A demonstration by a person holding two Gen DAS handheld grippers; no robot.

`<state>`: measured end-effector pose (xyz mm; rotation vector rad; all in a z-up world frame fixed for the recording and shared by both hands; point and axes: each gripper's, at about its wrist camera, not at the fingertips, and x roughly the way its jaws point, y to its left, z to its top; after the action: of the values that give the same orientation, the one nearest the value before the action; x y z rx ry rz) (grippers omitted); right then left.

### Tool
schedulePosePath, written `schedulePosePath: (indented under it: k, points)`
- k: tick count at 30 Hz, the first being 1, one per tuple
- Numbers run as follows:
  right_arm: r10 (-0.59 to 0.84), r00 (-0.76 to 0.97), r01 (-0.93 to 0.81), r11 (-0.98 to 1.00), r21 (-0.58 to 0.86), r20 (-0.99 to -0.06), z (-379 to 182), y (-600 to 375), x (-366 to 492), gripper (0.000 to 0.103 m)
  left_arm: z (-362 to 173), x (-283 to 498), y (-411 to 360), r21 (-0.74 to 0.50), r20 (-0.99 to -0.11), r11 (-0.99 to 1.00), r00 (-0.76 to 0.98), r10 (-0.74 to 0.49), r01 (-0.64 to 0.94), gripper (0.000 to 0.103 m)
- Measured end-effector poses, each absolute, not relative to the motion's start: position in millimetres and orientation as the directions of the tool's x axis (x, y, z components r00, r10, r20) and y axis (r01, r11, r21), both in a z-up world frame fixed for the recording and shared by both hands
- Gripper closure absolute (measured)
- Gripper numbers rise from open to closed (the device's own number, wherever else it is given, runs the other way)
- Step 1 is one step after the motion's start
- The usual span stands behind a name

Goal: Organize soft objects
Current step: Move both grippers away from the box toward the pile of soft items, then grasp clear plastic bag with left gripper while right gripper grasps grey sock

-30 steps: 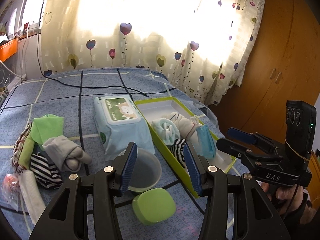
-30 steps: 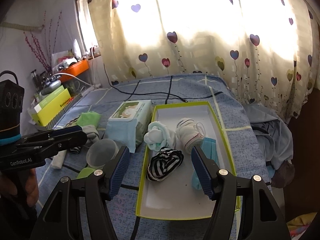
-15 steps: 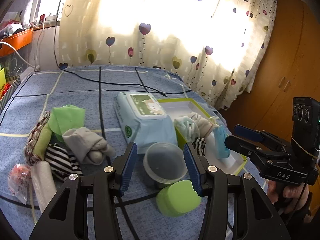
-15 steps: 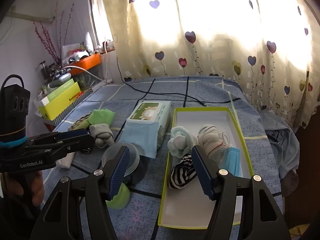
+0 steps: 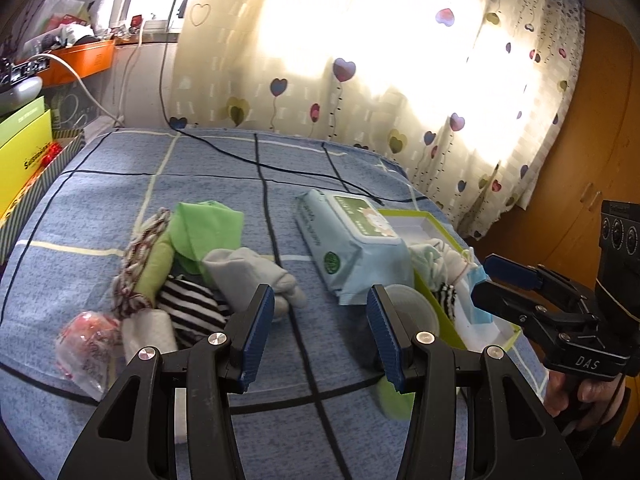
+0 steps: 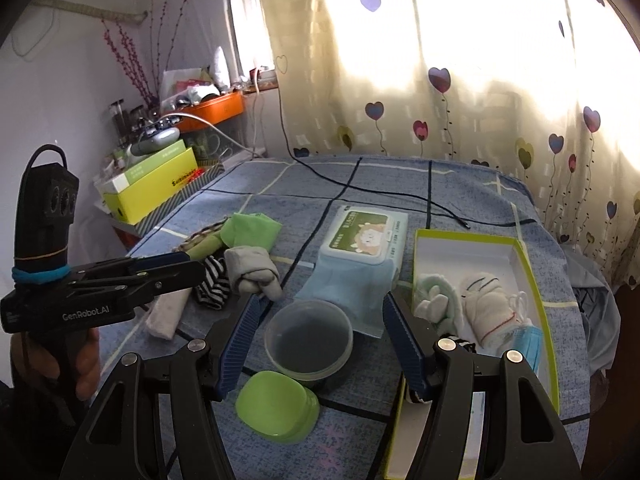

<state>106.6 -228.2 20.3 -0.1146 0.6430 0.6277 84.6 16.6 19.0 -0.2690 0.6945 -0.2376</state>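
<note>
Soft things sit in two groups on the bed (image 5: 360, 432). Loose pile to the left: grey sock bundle (image 5: 250, 274), black-and-white striped sock (image 5: 192, 312), green cloth (image 5: 208, 232), a braided brown-and-white piece (image 5: 138, 268), a white roll (image 5: 150, 330) and a crinkly plastic bag with something red in it (image 5: 86, 340). Sorted group is already in the green-rimmed box (image 6: 540, 304): pale mint sock bundle (image 6: 434, 300), white sock bundle with a red line (image 6: 490, 308), blue face mask (image 6: 530, 344), plus a striped sock half hidden behind the right gripper's finger.

Between pile and box: wet wipes pack (image 6: 360, 256), clear plastic tub (image 6: 308, 336) just in front of it, green lid (image 6: 276, 404) nearer the camera. A black cable (image 5: 280, 170) runs across the far bed.

Left gripper (image 5: 320, 326) has jaws apart and empty, aimed at the bed just right of the grey sock bundle. Right gripper (image 6: 320, 338) has jaws apart and empty too, with the tub showing between them, not touched.

Likely step: reach for the next pile item, probably the grey bundle.

Risks: the pile is tangled, so closing on the grey bundle could drag the striped sock along or unroll the bundle. The left jaws are lined up off to its right and may close on bedsheet. The tub and lid lie on the way to the box and could get knocked. The two grippers are near each other and could clash.
</note>
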Motion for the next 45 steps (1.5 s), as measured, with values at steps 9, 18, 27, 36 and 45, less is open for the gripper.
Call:
schedulePosePath:
  k: [9, 18, 27, 36, 45]
  points:
    - [0.536, 0.581, -0.633, 0.771, 0.075, -0.612, 18, -192, 111, 0.039, 10, 80, 55, -0.325, -0.602, 0.945, 0.761, -0.243, 0.044, 0.053]
    - [0.533, 0.539, -0.673, 0.738, 0.048, -0.653, 12, -158, 121, 0.039, -5, 73, 99, -0.289, -0.626, 0.956, 0.765, -0.149, -0.051, 0.053]
    - [0.521, 0.494, -0.712, 0.702, 0.020, -0.696, 2, -126, 130, 0.039, -20, 69, 132, -0.236, -0.656, 0.964, 0.752, -0.065, -0.123, 0.053]
    - [0.492, 0.457, -0.730, 0.683, 0.004, -0.741, -6, -102, 144, 0.039, -43, 73, 155, -0.223, -0.707, 0.956, 0.707, -0.025, -0.189, 0.053]
    - [0.408, 0.397, -0.764, 0.643, -0.049, -0.822, -24, -67, 165, 0.039, -58, 80, 158, -0.237, -0.738, 0.953, 0.673, -0.050, -0.189, 0.053]
